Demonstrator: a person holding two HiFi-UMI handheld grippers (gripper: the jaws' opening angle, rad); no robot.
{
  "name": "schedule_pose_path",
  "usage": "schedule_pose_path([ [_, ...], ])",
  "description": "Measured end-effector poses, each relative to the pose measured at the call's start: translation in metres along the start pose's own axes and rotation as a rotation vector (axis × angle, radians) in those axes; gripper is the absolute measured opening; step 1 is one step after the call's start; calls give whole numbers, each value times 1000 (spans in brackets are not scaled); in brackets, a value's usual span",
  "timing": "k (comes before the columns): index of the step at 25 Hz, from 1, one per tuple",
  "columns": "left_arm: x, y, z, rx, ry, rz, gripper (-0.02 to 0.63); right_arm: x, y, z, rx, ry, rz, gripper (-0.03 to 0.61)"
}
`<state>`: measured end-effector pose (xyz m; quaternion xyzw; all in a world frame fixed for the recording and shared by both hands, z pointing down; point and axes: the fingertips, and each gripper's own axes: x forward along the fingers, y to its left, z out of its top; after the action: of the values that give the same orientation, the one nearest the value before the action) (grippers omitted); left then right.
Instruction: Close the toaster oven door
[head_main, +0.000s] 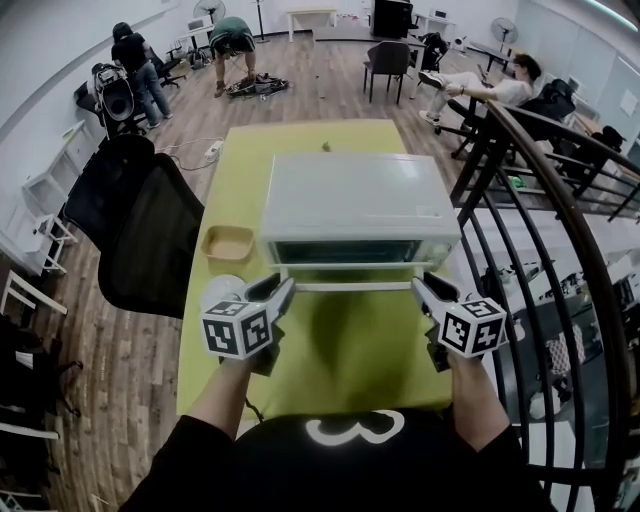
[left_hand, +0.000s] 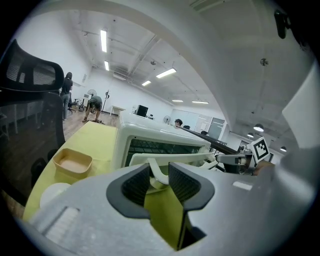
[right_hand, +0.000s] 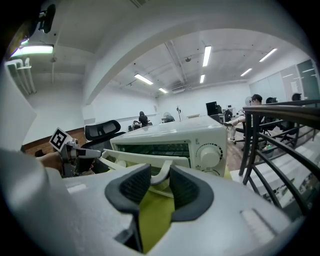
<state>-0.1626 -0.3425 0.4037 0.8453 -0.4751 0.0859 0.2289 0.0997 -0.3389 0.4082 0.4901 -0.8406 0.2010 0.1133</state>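
Note:
A white toaster oven (head_main: 355, 195) stands on the yellow-green table (head_main: 340, 355), its glass door (head_main: 350, 252) tilted a little outward at the top. Its white bar handle (head_main: 355, 286) runs across the front. My left gripper (head_main: 284, 289) holds the bar's left end and my right gripper (head_main: 421, 289) its right end. In the left gripper view the handle's bracket (left_hand: 159, 172) sits pinched between the dark pads of the left gripper (left_hand: 160, 182). In the right gripper view the handle's other bracket (right_hand: 161, 175) is squeezed in the right gripper (right_hand: 160, 187), beside the oven's knob (right_hand: 209, 155).
A tan square bowl (head_main: 228, 243) and a white round dish (head_main: 220, 291) lie left of the oven. A black office chair (head_main: 140, 230) stands at the table's left, a dark curved railing (head_main: 540, 230) at its right. People are far back in the room.

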Motion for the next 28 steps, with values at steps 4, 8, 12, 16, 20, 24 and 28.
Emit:
schedule_pose_path([
  [4, 5, 5, 11, 7, -17, 1, 121, 7, -2, 11, 6, -24, 1, 121],
  [8, 12, 9, 20, 17, -28, 4, 121, 14, -6, 20, 11, -44, 0, 121],
  [12, 21, 13, 28, 23, -33, 13, 120, 23, -11, 28, 17, -53, 0, 120],
  [16, 25, 15, 34, 28, -44, 20, 120, 27, -14, 34, 31, -62, 9, 120],
  [20, 29, 19, 37, 31, -49, 24, 120, 32, -17, 36, 41, -73, 9, 120],
  [24, 28, 21, 37, 28, -51, 23, 120, 33, -15, 35, 50, -76, 15, 120],
  [28, 28, 20, 38, 22, -51, 17, 121, 32, -16, 37, 54, -69, 24, 120],
])
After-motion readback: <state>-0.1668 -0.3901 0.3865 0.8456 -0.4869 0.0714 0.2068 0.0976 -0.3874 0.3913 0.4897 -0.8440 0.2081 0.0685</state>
